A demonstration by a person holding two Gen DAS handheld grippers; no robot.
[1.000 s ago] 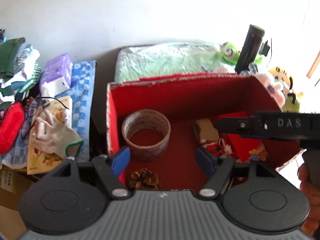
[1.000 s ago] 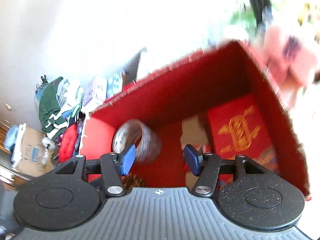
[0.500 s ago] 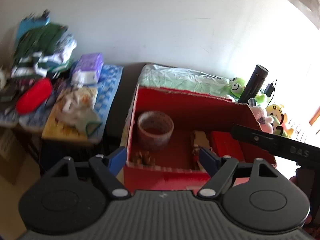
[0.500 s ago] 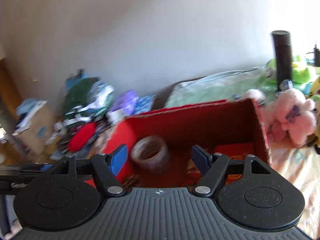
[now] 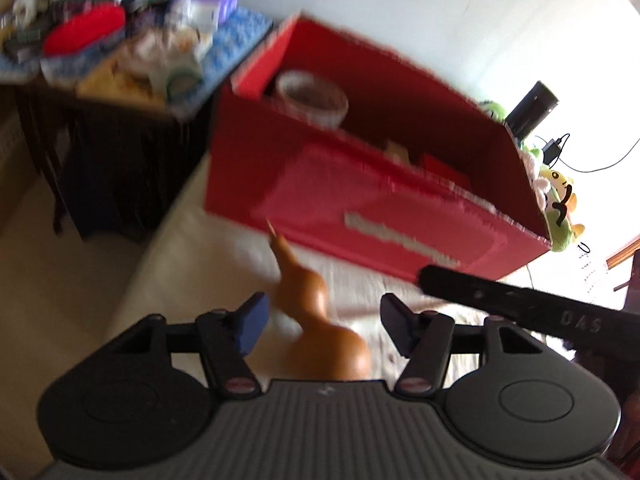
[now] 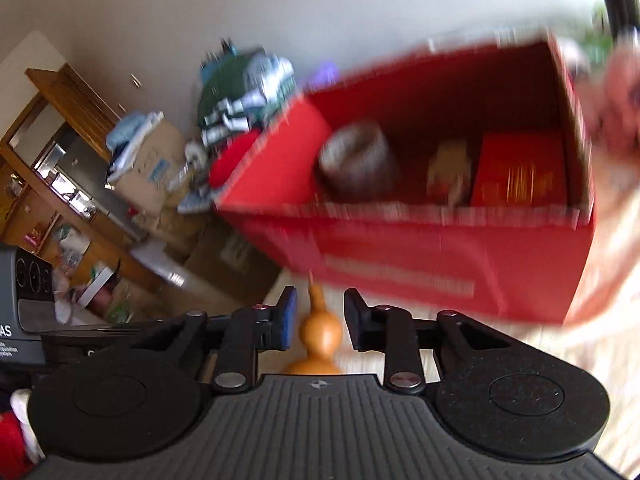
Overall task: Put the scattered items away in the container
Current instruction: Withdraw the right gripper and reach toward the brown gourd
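Observation:
An orange-brown gourd (image 5: 320, 320) stands on the pale bed surface in front of a red box (image 5: 380, 208). The gourd sits between the open jaws of my left gripper (image 5: 320, 322), apart from both pads. In the right wrist view the gourd (image 6: 320, 330) also stands between the jaws of my right gripper (image 6: 320, 322), which are open with small gaps on both sides. The red box (image 6: 440, 272) holds a tape roll (image 6: 356, 164), a small figure and a red packet (image 6: 520, 176). The right gripper's body (image 5: 520, 304) shows at the right of the left wrist view.
A cluttered side table (image 5: 120, 60) with clothes and a blue cloth stands left of the box. Plush toys (image 5: 560, 200) and a dark bottle (image 5: 532, 108) sit behind the box at right. Cardboard boxes (image 6: 156, 168) and wooden furniture (image 6: 60, 140) are at far left.
Both grippers have pulled back out of the box and dropped down in front of it. The gourd, unseen before, now stands between the jaws of each. The right jaws have narrowed.

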